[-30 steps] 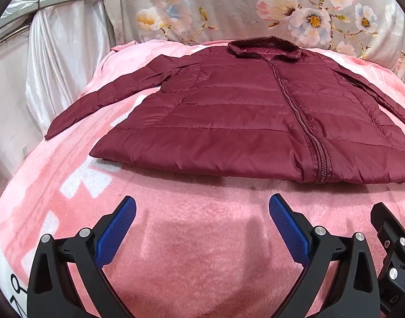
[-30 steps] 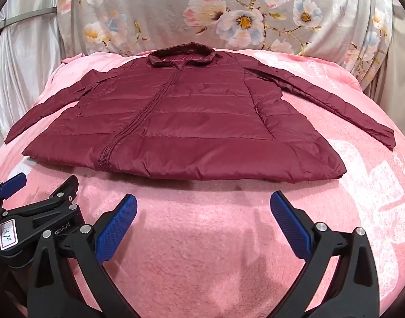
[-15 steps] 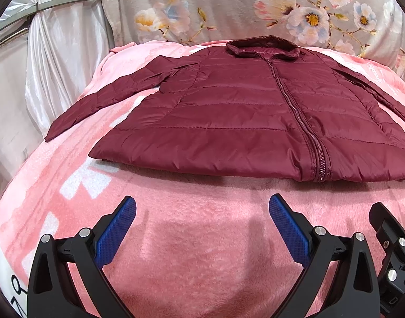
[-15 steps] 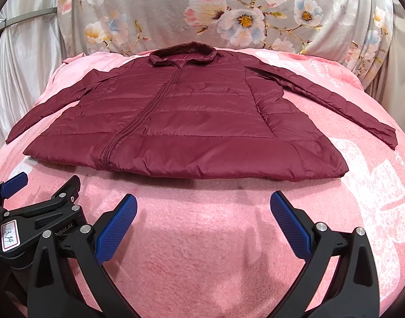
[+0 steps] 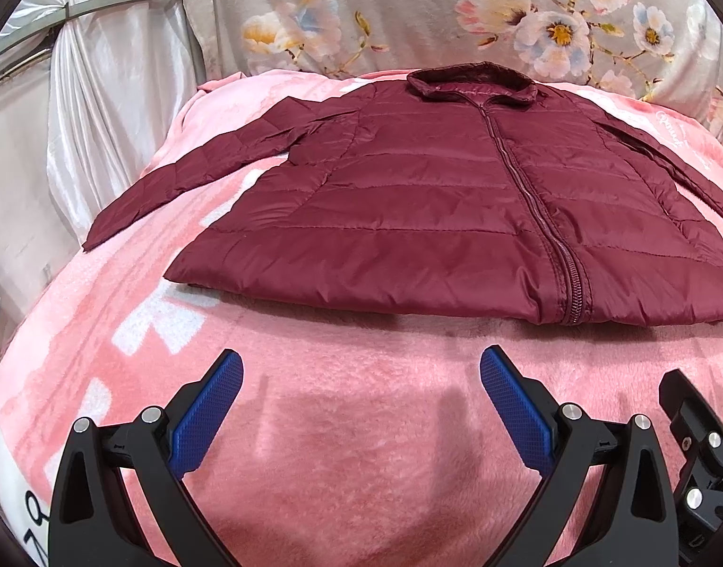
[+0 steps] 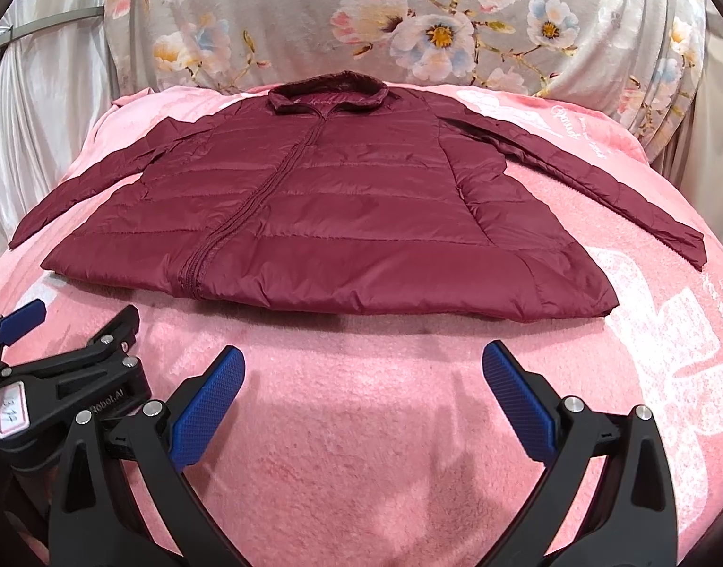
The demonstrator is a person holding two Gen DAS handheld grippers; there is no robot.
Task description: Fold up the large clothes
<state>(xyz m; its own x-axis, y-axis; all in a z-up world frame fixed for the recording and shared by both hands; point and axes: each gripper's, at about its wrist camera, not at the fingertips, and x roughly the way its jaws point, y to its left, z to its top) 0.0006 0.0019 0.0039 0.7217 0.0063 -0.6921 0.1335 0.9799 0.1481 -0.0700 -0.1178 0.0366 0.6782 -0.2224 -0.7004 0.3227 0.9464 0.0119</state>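
Straight ahead of both your grippers the maroon jacket (image 5: 437, 203) lies flat on the pink blanket (image 5: 352, 449), collar far, hem near; your left gripper (image 5: 361, 406) and right gripper (image 6: 364, 404) hover spread wide and empty, each nearer its own sleeve.

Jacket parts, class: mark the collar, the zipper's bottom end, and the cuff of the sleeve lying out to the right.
collar (image 6: 327, 90), right wrist view, on its folded top edge.
zipper (image 5: 572, 304), left wrist view, on its bottom end at the hem.
sleeve (image 6: 688, 245), right wrist view, on the cuff.
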